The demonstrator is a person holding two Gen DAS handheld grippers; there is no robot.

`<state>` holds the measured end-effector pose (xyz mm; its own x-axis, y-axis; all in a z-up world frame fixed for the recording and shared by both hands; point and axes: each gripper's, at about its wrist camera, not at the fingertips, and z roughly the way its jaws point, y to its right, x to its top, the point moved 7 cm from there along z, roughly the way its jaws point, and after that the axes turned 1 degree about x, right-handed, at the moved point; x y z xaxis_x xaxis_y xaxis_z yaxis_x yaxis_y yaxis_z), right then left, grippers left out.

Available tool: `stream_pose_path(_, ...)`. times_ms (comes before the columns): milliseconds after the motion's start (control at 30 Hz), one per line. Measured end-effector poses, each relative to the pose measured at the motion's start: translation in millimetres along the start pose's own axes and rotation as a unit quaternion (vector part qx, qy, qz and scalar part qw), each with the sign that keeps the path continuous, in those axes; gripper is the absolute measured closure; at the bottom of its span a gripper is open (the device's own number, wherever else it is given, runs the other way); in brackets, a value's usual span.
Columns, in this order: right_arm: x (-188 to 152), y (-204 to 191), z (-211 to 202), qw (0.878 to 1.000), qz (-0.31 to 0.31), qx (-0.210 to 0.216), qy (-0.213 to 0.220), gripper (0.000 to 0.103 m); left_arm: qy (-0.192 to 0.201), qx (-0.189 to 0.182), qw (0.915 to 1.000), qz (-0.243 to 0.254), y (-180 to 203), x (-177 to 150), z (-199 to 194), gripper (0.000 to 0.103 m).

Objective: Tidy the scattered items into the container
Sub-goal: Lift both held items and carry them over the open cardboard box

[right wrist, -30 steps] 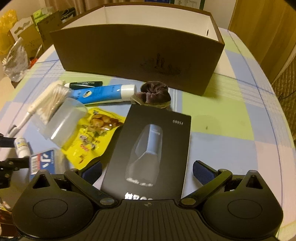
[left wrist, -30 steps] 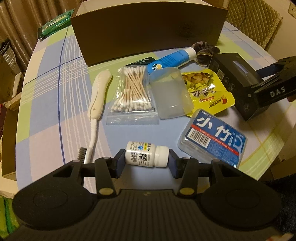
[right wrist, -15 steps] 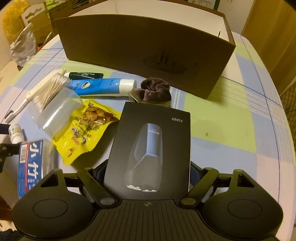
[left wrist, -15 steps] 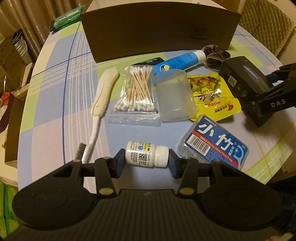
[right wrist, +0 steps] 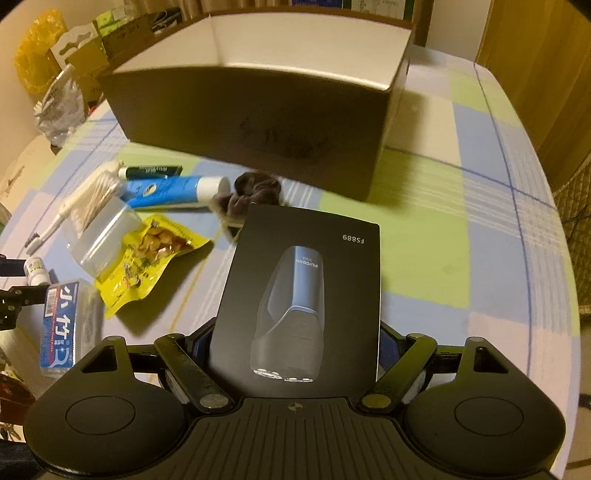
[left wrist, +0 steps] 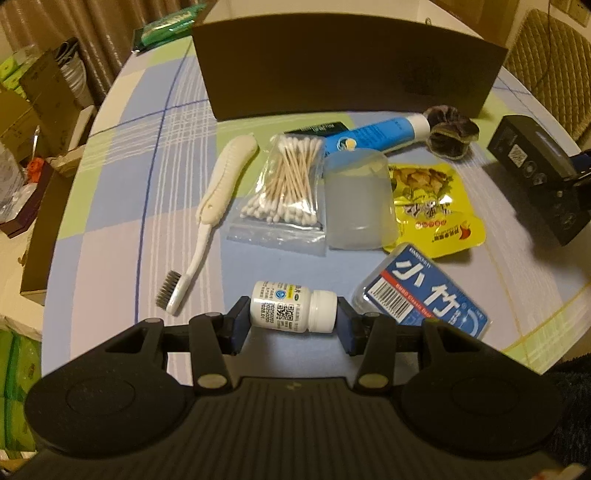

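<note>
Tabletop [left wrist: 122, 206]: round, under a checked cloth of blue, green and white.
Container [right wrist: 258, 122]: brown box, white inside, at 12 o'clock.
Left tongs [left wrist: 291, 325]: pinching a white pill bottle [left wrist: 293, 312] sideways.
Right tongs [right wrist: 295, 347]: clamped on a black shaver box [right wrist: 306, 295].
Scatter: toothbrush [left wrist: 207, 218], cotton swabs [left wrist: 288, 184], yellow snack pouch [left wrist: 432, 206].
Room: curtains [left wrist: 85, 22] at 10 o'clock, cardboard boxes [left wrist: 40, 96] at 9.

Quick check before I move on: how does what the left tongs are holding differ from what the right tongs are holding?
The small white bottle is round and light; the black shaver box is flat, rectangular and dark. The bottle lies sideways, gripped end to end in the left tongs; the box points toward the cardboard container, gripped by its side edges in the right tongs. The bottle looks far smaller. Both are clamped and neither is in the container.
</note>
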<state>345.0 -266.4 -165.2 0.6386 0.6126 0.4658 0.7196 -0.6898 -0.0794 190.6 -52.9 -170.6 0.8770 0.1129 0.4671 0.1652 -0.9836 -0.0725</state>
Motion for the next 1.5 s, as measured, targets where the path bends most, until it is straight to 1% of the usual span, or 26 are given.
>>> stream_pose_path(167,4.0,14.2,-13.8,1.000,-0.001,0.013,0.013,0.023,0.017,0.010,0.9997,-0.014,1.8,7.7,-12.3,0.060)
stream_pose_path(267,6.6,19.4,-19.2,1.000,0.000,0.016,0.017,0.023,0.027,0.008,0.9994,-0.020,2.6,14.6,-19.1,0.060)
stream_pose_path(467,16.4,16.5,-32.8,0.999,0.012,0.021,0.033,0.023,0.049,-0.009,0.9988,-0.003,5.1,38.5,-31.0,0.060)
stream_pose_path(667,29.0,3.4,-46.3,0.998,0.025,0.019,0.054,0.023,0.072,-0.036,0.9965,0.024,6.8,74.5,-39.5,0.060)
stream_pose_path(800,41.0,-6.9,-53.2,0.997,0.033,0.019,0.067,0.023,0.092,-0.059,0.9934,0.036,6.4,100.4,-45.2,0.060)
stream_pose_path(967,63.5,-22.4,-58.0,0.996,0.028,0.024,0.086,0.023,0.115,-0.074,0.9893,0.052,2.1,129.8,-47.8,0.060)
stream_pose_path(1133,96.9,-31.1,-61.1,0.994,0.018,0.025,0.109,0.023,0.131,-0.081,0.9864,0.059,-7.1,158.0,-45.8,0.060)
stream_pose_path(1333,140.7,-31.6,-54.9,0.991,0.007,0.008,0.133,0.023,0.147,-0.075,0.9840,0.066,-16.6,197.8,-39.9,0.060)
stream_pose_path(1500,174.9,-22.3,-41.5,0.990,0.009,-0.012,0.143,0.023,0.154,-0.066,0.9838,0.065,-23.9,232.2,-28.4,0.060)
